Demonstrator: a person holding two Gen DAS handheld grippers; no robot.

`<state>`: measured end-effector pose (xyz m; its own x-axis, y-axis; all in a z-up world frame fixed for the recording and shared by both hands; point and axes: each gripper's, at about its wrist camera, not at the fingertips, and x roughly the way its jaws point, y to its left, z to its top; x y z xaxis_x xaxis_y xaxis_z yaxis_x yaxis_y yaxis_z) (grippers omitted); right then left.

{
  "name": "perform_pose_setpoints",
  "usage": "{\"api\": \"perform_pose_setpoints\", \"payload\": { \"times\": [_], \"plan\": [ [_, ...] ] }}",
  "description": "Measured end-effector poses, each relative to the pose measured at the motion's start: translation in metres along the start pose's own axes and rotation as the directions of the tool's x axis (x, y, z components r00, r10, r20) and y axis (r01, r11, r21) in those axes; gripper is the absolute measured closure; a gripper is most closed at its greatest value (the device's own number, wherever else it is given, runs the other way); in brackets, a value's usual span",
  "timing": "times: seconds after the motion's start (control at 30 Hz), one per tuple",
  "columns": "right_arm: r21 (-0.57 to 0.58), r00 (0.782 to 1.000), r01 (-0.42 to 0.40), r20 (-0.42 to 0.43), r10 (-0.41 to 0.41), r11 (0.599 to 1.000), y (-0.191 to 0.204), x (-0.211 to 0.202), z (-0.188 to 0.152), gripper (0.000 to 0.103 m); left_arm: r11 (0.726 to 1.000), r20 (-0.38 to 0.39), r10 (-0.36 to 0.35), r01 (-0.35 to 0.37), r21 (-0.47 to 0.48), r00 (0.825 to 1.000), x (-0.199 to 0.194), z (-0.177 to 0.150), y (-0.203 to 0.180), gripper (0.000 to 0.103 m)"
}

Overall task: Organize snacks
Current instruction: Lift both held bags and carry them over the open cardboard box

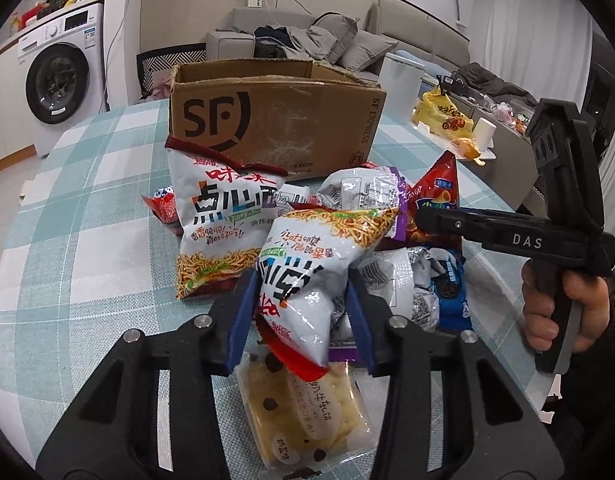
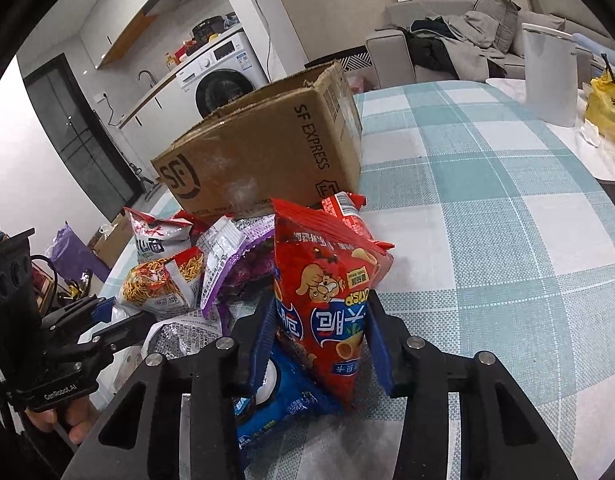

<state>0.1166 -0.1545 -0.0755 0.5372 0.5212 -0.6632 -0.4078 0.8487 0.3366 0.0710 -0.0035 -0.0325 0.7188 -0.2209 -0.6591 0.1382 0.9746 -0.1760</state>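
left wrist view: left tongs [image 1: 301,312] clenched on a white noodle-snack bag [image 1: 307,280], blue pads [image 1: 241,320] pressing both its sides, bag tilted and lifted off the pile. directly below it at 6 o'clock a clear-wrapped biscuit pack [image 1: 303,408] lies flat on the table [image 1: 67,208]. at 10 o'clock of the gripped bag a second white noodle bag [image 1: 223,220] leans upright against the cardboard box [image 1: 279,120], which stands open at 12 o'clock. small red packet [image 1: 163,206] at 9 o'clock of that bag. at 3 o'clock the right tongs [image 1: 431,220] reach in from the side over the red chip bag [image 1: 439,188], a hand [image 1: 563,312] on the handle. blue cookie pack [image 1: 451,288] just under them. washing machine [image 1: 63,72] at 10 o'clock, sofa [image 1: 307,40] behind the box, yellow bag [image 1: 443,116] on a side table at 2 o'clock.

right wrist view: right tongs [image 2: 321,344] grasping the red chip bag [image 2: 327,300], pads tight on both sides, bag upright, printing upside down. blue cookie pack [image 2: 275,408] lies beneath it at 7 o'clock, touching. left tongs [image 2: 103,312] enter at 9 o'clock beside the noodle-snack bag [image 2: 159,284]. purple-edged packet [image 2: 219,264] in the pile between the two. cardboard box [image 2: 267,152] at 11 o'clock, just behind the pile. checked table [image 2: 487,240] bare at 3 o'clock. white bin [image 2: 547,76] at 2 o'clock.
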Motion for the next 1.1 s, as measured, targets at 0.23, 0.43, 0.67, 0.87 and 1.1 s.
{"api": "perform_pose_setpoints", "payload": {
  "times": [0.23,0.43,0.67,0.87,1.1],
  "plan": [
    [0.002,0.998,-0.007,0.063,0.007,1.000,-0.001,-0.021,-0.001,0.061,1.000,0.046,-0.004,0.004,-0.007,0.999,-0.016,0.002,0.000,0.066],
    [-0.017,0.996,-0.003,0.093,0.005,1.000,0.003,-0.034,-0.002,0.061,1.000,0.057,0.001,-0.002,0.009,0.998,-0.023,0.001,-0.006,0.069],
    [-0.024,0.994,-0.013,0.109,0.016,1.000,0.004,-0.042,-0.001,0.061,1.000,0.112,0.010,-0.012,0.020,0.994,-0.037,0.001,-0.012,0.072],
    [-0.028,0.991,-0.022,0.130,0.026,0.999,0.004,-0.050,0.001,0.061,1.000,0.138,0.011,-0.012,0.011,0.990,-0.049,0.001,-0.013,0.073],
    [-0.048,0.986,-0.032,0.160,0.039,0.998,0.012,-0.062,0.004,0.061,1.000,0.169,0.011,-0.014,0.017,0.986,-0.062,0.005,-0.018,0.073]
  ]
}}
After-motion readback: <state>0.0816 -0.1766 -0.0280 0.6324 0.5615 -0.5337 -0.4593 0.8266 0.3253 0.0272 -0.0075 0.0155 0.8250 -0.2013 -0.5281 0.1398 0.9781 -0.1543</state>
